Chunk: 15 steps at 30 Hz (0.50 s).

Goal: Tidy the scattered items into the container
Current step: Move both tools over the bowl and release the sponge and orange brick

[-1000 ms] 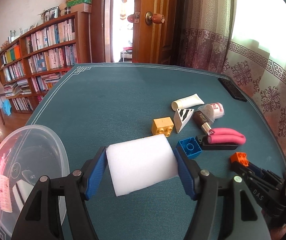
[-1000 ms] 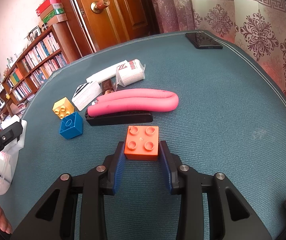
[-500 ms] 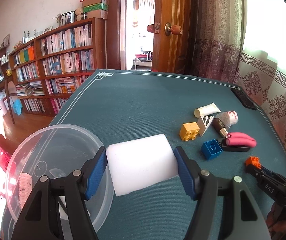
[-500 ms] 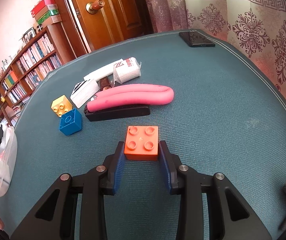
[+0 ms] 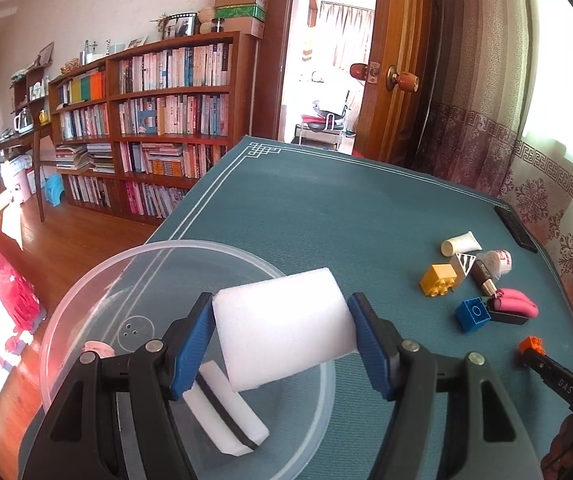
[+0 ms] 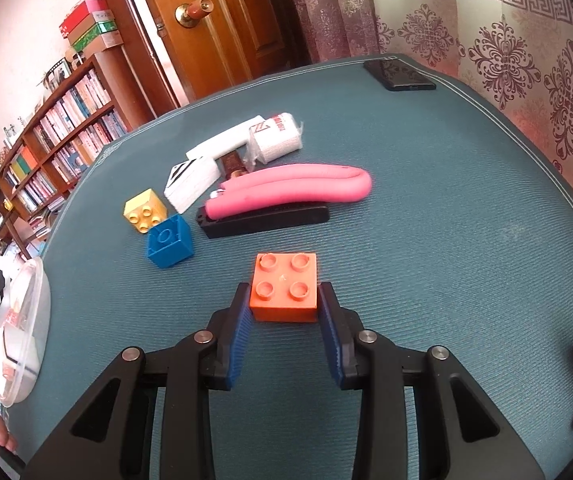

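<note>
Now, left gripper [image 5: 280,334] clamped on white foam block [image 5: 282,330] above clear round container [image 5: 98,292], right gripper [image 6: 284,312] pinching orange brick [image 6: 284,288], well away from container, blue brick [image 6: 169,246] between.

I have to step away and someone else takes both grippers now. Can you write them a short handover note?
Left gripper: shut on the white foam block, held over the clear plastic container.
Right gripper: shut on the orange brick, above the table.
Done: a white sponge with a dark stripe already lies in the container.
Left: release the foam block into the container, bring over the orange brick, then collect the blue brick, yellow brick, pink roll, black bar and the white packets behind them.
</note>
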{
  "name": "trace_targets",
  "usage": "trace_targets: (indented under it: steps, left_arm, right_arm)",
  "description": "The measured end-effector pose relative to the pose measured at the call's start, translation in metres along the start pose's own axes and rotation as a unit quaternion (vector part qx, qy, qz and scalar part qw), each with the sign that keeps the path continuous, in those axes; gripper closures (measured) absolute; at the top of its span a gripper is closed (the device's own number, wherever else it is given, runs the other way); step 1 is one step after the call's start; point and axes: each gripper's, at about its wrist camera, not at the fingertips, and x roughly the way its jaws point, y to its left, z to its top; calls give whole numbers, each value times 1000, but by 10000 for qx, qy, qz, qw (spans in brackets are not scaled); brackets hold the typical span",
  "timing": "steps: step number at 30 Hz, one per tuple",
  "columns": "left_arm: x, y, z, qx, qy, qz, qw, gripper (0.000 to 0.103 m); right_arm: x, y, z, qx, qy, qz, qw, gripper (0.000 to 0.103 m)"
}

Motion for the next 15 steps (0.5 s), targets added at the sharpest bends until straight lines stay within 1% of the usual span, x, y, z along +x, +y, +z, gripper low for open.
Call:
trace_targets:
  steps: [6, 11, 15]
  left_arm:
    - [3, 41, 6, -256, -10, 250, 9994, 31]
    - [5, 70, 8, -516, 60, 334, 9981, 31]
    - [5, 81, 6, -575, 94, 347, 9977, 31]
  right_arm:
    - [-6, 49, 1, -394, -15, 478, 9981, 67]
    - [-6, 98, -1, -792, 12, 903, 9928, 67]
    - [-4, 136, -5, -1086, 59, 1198, 9868, 67]
